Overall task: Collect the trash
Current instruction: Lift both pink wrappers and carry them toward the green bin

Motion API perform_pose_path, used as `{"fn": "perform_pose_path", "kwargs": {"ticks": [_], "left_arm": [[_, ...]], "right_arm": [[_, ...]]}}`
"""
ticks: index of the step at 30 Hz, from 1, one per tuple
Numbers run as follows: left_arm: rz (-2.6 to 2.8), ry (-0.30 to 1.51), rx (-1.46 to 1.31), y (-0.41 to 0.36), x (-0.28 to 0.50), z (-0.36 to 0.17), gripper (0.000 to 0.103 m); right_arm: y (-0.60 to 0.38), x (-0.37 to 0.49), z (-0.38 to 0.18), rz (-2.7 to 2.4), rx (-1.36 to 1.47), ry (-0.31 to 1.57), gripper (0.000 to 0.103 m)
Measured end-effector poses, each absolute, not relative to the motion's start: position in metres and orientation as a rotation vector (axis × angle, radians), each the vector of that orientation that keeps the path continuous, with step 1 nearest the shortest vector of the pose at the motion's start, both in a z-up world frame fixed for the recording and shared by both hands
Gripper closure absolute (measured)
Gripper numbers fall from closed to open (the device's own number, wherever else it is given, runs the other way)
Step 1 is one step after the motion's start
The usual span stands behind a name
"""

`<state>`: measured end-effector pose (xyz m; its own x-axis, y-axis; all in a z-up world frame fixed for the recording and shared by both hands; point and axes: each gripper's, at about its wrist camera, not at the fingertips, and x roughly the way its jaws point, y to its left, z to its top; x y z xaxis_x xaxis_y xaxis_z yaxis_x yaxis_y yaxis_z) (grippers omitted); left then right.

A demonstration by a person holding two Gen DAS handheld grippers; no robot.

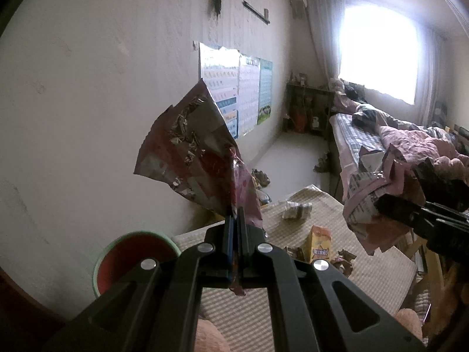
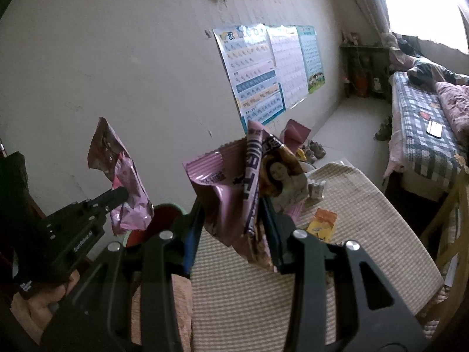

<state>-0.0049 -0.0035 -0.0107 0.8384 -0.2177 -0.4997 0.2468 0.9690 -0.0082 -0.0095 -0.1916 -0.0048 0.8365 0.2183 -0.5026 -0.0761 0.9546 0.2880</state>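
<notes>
Left gripper point(image 1: 236, 223): clamped tight on a red foil snack wrapper point(image 1: 190, 158), raised above the table point(image 1: 366, 272).
Right gripper point(image 2: 231, 220): pinching a pink wrapper bundle point(image 2: 249, 182).
Bin point(image 1: 132, 258): red-lined, beside the table's left edge.
Advice: carry both over it, then release.
Remaining: yellow packet point(image 1: 319, 243).

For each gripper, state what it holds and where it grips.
Left gripper: red foil wrapper, pinched at its lower end. Right gripper: pink snack bags, clamped at their lower part.

A crumpled red-and-pink foil wrapper point(image 1: 190, 152) stands upright off the bench point(image 1: 366, 272), its lower corner pinched. A pink snack bag point(image 2: 234, 199), creased and printed with a portrait, is likewise held aloft. A yellow packet point(image 1: 319, 242), a white wrapper point(image 1: 296, 209) and brown scraps point(image 1: 344, 259) lie on the bench.
</notes>
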Motion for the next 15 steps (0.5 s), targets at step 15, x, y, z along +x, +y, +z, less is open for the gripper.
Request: {"fn": "perform_pose_path", "kwargs": {"ticks": [15], "left_arm": [[-0.210, 0.508, 0.033, 0.015, -0.010, -0.007, 0.103]], "right_arm": [[-0.184, 0.000, -0.005, 0.195, 0.261, 0.563, 0.063]]}}
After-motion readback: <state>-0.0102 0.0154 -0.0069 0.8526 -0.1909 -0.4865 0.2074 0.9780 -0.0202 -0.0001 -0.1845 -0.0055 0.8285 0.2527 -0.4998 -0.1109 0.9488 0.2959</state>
